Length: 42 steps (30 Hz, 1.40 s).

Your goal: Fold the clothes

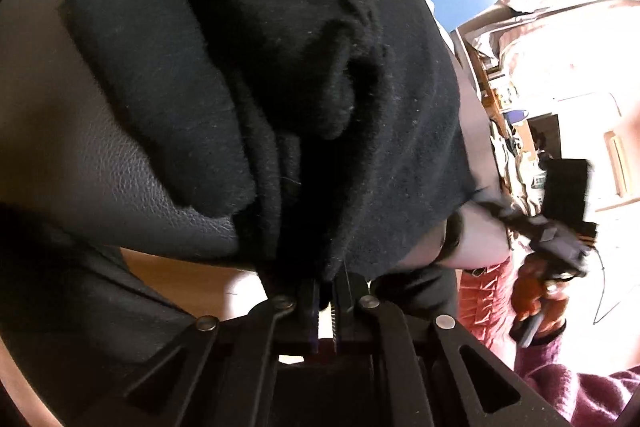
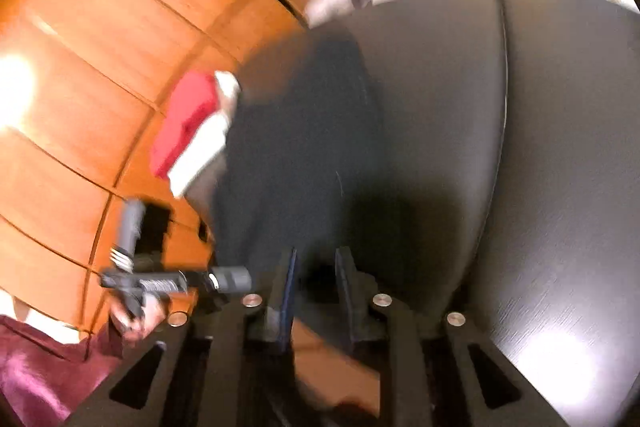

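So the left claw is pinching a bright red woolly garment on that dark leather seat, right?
Not quite: the left wrist view shows the left claw pinching a black woolly garment, not a red one. It does lie on the dark leather seat.

Both grippers are matte black. The left gripper [image 1: 326, 301] has angular linkage arms pinned with round silver rivets, triangular cut-outs in its base, and ridged, toothed inner faces on its narrow fingers [image 1: 310, 307]. The right gripper [image 2: 316, 287] is built the same — flat dark-blue finger pads [image 2: 289, 287], silver rivets. The person wears a fuzzy maroon sleeve [image 1: 560, 383] — seen in the right view too.
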### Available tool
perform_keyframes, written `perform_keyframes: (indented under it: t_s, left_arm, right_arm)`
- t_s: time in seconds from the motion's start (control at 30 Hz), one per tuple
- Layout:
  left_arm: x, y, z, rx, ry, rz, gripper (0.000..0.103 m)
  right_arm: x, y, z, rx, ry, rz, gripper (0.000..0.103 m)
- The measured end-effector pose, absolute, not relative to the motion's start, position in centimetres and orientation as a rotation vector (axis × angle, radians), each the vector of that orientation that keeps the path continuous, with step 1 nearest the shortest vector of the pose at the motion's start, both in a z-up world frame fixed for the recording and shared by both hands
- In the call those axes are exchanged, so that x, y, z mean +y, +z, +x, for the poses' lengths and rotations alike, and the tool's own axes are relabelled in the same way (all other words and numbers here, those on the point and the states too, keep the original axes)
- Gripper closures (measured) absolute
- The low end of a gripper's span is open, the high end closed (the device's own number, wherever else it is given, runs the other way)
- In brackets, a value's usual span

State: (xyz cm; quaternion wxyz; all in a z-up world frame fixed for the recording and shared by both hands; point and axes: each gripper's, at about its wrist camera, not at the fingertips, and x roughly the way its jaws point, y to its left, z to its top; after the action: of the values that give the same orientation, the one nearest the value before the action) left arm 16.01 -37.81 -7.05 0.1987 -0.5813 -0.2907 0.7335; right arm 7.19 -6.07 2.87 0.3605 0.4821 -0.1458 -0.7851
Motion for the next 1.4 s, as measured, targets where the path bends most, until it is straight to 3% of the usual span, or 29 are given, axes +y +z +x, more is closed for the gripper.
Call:
perform_keyframes:
  t_s: [0.1, 0.3, 0.4, 0.47, 0.53, 0.63, 0.8, 1.03, 1.2, 1.3, 1.4]
  left_arm:
    - [-35.9, -7.2, 15.5, -0.819, 2.057, -1.623, 0.096]
    - [-34.0, -6.8, 14.8, -0.778, 2.082, -1.634, 0.096]
    - [-34.1, -7.1, 14.8, -0.805, 2.076, -1.631, 0.096]
    - [-34.2, -7.3, 14.8, -0.829, 2.070, -1.628, 0.096]
    - [-34.5, -7.7, 14.7, -0.852, 2.059, -1.626, 0.096]
    - [-34.8, -8.0, 14.8, -0.897, 2.031, -1.630, 0.096]
    - [-35.6, -7.8, 14.8, -0.952, 2.020, -1.637, 0.096]
    - [-30.6, -4.8, 9.2, -0.706, 2.127, -1.551, 0.096]
    - [-28.8, -0.9, 8.0, -0.556, 2.216, -1.442, 0.096]
    - [-31.4, 1.7, 7.1, -0.602, 2.296, -1.371, 0.089]
    - [-33.4, 3.4, 4.2, -0.637, 2.347, -1.353, 0.072]
  right_arm:
    - [-6.5, 5.5, 4.1, -0.255, -2.198, 1.098, 0.064]
    - [-10.2, 1.2, -7.3, -0.393, -2.075, 1.265, 0.062]
    - [-12.7, -1.5, -9.9, -0.505, -1.919, 1.326, 0.062]
    - [-14.8, -2.6, -9.7, -0.484, -1.863, 1.355, 0.059]
    - [-16.7, -3.0, -8.6, -0.401, -1.860, 1.367, 0.058]
    - [-19.3, -3.2, -7.3, -0.271, -1.913, 1.382, 0.069]
    - [-18.0, -1.7, -5.3, -0.205, -2.142, 1.319, 0.076]
    - [-8.6, 0.1, -5.8, -0.406, -2.478, 1.290, 0.076]
    - [-4.7, 1.3, -4.4, -0.550, -2.508, 1.215, 0.069]
    - [-3.4, 2.4, -1.0, -0.623, -2.487, 1.094, 0.067]
    - [-3.8, 2.3, 1.3, -0.587, -2.442, 1.080, 0.067]
